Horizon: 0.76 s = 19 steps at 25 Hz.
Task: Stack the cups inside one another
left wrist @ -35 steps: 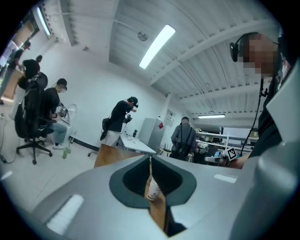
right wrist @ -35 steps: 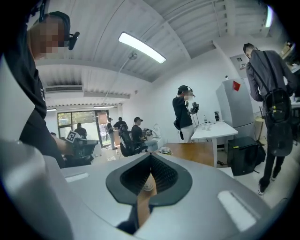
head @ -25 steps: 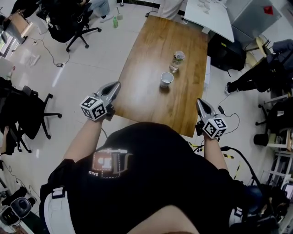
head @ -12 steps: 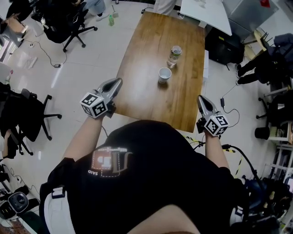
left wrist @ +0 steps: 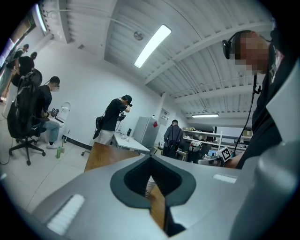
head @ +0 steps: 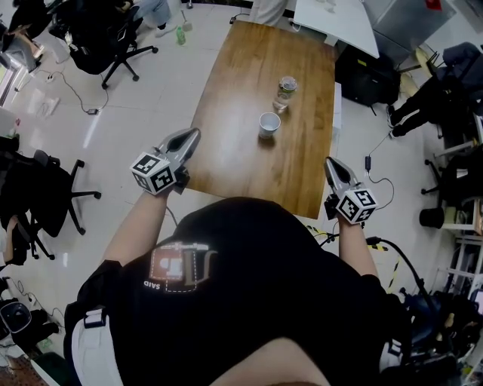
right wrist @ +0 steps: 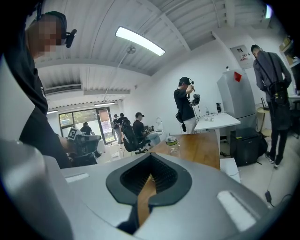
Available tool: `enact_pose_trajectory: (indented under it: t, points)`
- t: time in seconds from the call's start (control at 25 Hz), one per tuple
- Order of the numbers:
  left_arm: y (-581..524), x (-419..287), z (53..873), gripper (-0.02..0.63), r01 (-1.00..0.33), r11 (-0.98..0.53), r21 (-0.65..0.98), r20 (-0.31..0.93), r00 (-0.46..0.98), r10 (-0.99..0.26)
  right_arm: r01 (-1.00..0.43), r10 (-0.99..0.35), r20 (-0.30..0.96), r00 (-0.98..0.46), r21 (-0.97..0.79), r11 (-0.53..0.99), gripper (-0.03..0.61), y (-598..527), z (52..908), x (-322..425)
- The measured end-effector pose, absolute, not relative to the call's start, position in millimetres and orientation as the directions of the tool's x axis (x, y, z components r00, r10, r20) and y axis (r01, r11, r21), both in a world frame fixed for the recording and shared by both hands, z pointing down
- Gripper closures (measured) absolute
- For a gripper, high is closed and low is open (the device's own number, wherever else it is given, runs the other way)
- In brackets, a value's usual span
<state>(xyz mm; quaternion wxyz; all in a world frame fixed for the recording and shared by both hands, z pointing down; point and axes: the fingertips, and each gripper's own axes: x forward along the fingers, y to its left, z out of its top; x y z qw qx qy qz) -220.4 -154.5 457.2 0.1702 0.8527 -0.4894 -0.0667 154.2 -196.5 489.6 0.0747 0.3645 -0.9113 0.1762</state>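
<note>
A white cup [head: 269, 124] stands upright near the middle of the wooden table [head: 234, 98]. A clear cup [head: 285, 88] with something pale at its top stands just beyond it. My left gripper [head: 192, 135] hovers shut and empty at the table's near left edge. My right gripper [head: 330, 163] is beside the near right corner, jaws together, holding nothing. In the left gripper view the white cup [left wrist: 149, 186] shows through the notch of the closed left gripper [left wrist: 151, 158]. In the right gripper view the clear cup [right wrist: 172, 143] stands beyond the right gripper [right wrist: 150, 157].
Black office chairs [head: 113, 38] stand on the floor to the left. A white table [head: 336, 22] and a black case [head: 370, 75] are past the far right of the wooden table. Cables [head: 373, 170] lie on the floor at right. Several people stand in the background [left wrist: 115, 117].
The head view shifted a little, so the table and cups sit slightly higher in the frame. Both grippers have kept their places and stayed shut.
</note>
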Motion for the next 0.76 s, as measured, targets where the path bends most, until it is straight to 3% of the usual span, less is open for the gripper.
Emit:
enact_pose_trajectory:
  t: [0.76]
  points:
    - [-155.4,-219.1,450.3,0.612,-0.810,-0.473,0.346,0.053,0.520,-0.853,-0.685,-0.631,0.267,-0.729,-0.256,0.682,0.568,-193.5,485.1,154.5]
